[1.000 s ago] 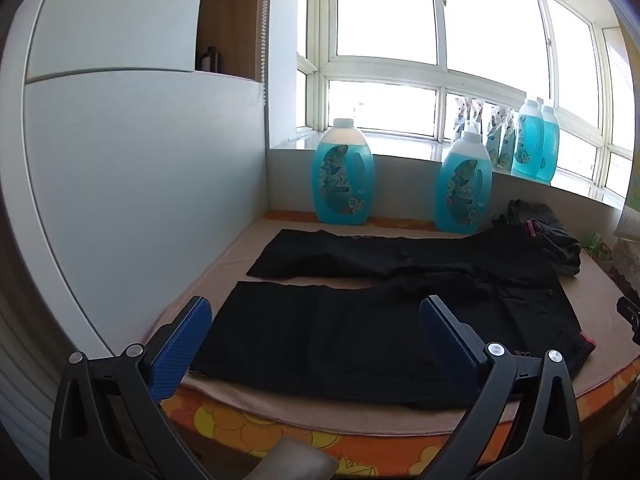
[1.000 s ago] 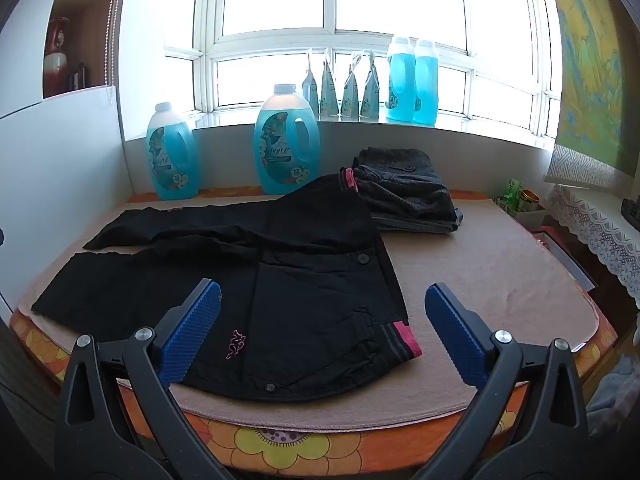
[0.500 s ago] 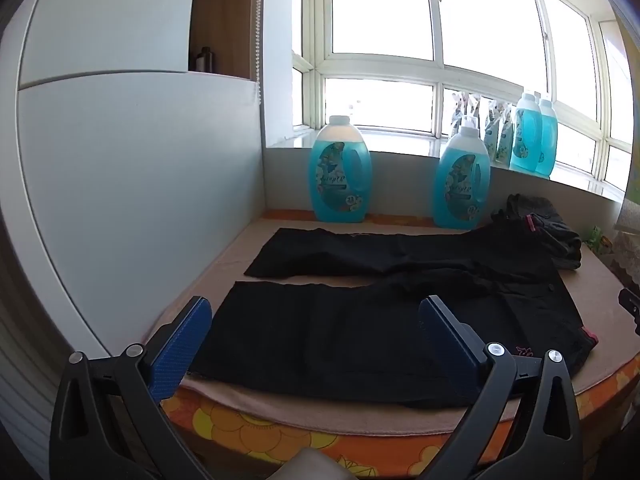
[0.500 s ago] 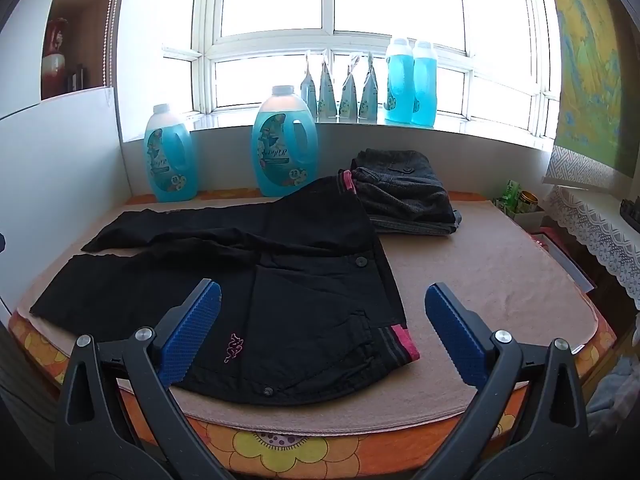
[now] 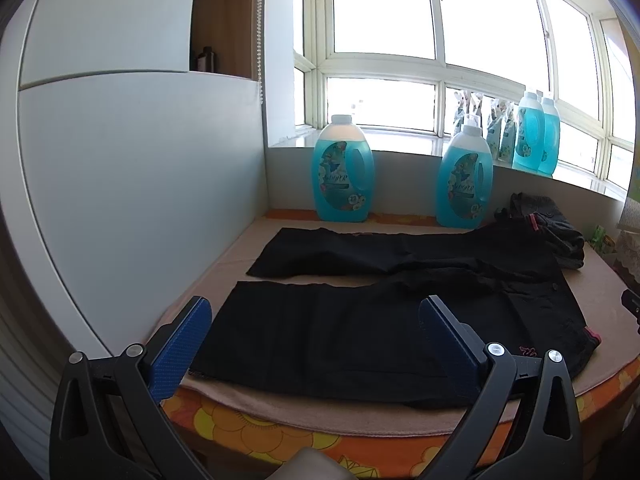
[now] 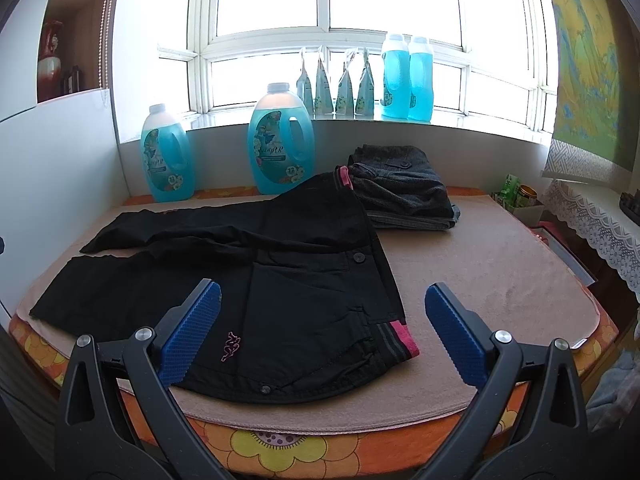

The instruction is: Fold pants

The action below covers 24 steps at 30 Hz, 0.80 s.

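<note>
**Pants flat on the table, both grippers wide and empty**

Right now your left gripper hangs over the near edge of the table with its blue pads spread wide apart and nothing between them. Ahead of it and slightly below lie the black pants, unfolded; the hem of the nearer leg sits just past your left pad, and the second leg runs beyond it, farther from you, with a strip of tan cloth showing between the two.

Your right gripper is likewise fully spread and holds nothing. It hovers at the near table edge over the waist end: the pink logo lies just ahead of its left pad, and the pink-and-grey waistband falls between the two pads, nearer the right one. No pad touches the fabric in either view.

Beyond the waistband, farther from you, a folded dark garment rests on the table, touching the far corner of the pants. Two blue detergent jugs stand at the back, against the low wall under the window sill.
</note>
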Tool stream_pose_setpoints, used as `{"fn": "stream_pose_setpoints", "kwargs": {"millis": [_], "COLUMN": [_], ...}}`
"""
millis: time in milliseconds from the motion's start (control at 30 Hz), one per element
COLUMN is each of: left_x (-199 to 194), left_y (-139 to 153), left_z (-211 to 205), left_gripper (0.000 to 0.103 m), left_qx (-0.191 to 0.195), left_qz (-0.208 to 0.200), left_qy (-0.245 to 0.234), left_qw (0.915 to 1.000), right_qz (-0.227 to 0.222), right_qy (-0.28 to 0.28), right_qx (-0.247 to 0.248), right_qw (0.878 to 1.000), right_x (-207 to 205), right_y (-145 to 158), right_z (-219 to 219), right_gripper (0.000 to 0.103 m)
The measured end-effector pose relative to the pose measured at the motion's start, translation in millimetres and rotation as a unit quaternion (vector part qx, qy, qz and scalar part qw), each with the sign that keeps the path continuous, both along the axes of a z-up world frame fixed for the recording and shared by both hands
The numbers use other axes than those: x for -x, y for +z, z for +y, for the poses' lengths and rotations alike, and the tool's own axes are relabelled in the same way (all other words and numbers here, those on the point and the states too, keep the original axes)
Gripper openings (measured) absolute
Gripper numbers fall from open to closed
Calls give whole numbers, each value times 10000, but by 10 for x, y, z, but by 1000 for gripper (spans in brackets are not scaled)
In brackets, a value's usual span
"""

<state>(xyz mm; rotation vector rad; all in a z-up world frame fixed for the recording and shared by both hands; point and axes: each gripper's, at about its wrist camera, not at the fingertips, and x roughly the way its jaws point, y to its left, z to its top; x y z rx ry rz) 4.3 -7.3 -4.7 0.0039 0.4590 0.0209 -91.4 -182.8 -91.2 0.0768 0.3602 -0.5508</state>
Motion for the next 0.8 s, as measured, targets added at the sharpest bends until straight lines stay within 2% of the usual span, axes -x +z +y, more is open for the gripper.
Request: {"fn": "stream_pose_setpoints", "kwargs": {"millis": [800], "left_x": [4], "left_y": [2], "left_z": [1], "left_gripper": [103], "left_qx": [21], "left_qz": [-15], "left_qy": [-2], "left_qw": [10000], "right_qz": [-2], "right_qy": [-16], "right_qx": [-8], "right_qw": [10000], "right_x": [9], "right_y": [3], "right_z": [19], "right_gripper": [103]}}
